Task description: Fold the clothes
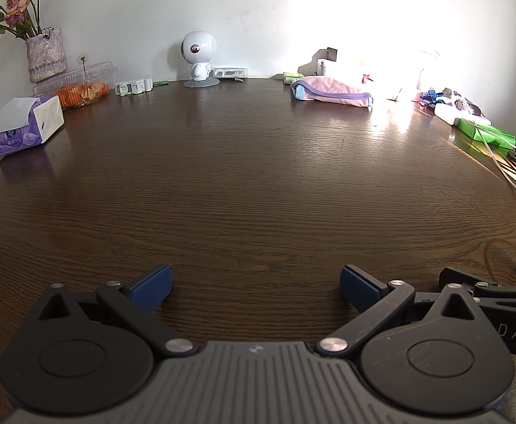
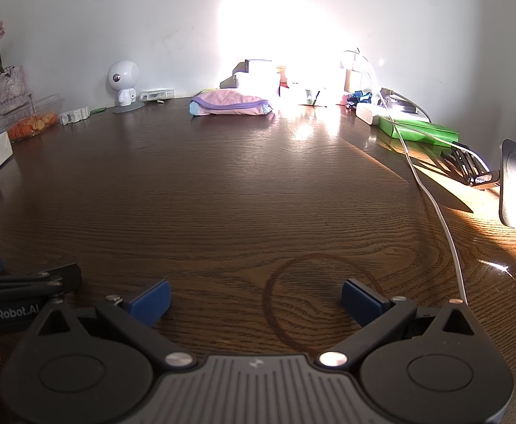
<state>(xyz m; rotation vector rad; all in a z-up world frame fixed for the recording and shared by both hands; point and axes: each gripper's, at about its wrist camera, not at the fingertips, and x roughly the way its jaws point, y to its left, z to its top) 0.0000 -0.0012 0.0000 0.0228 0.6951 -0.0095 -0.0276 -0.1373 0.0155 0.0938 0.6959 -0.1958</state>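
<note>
Dark table (image 2: pixel 222 194), gripper body reads "GenRobot.AI"

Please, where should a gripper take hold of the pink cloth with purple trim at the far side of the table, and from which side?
Probably the purple-trimmed near edge of the pink cloth, approached low from the front across the table: it lies flat, folded, with boxes crowding behind it.

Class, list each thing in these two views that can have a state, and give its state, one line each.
left gripper: open, empty
right gripper: open, empty
pink garment: folded, lying at the table's far side
tissue box: open, tissue sticking out
clear food container: lid shut
</note>
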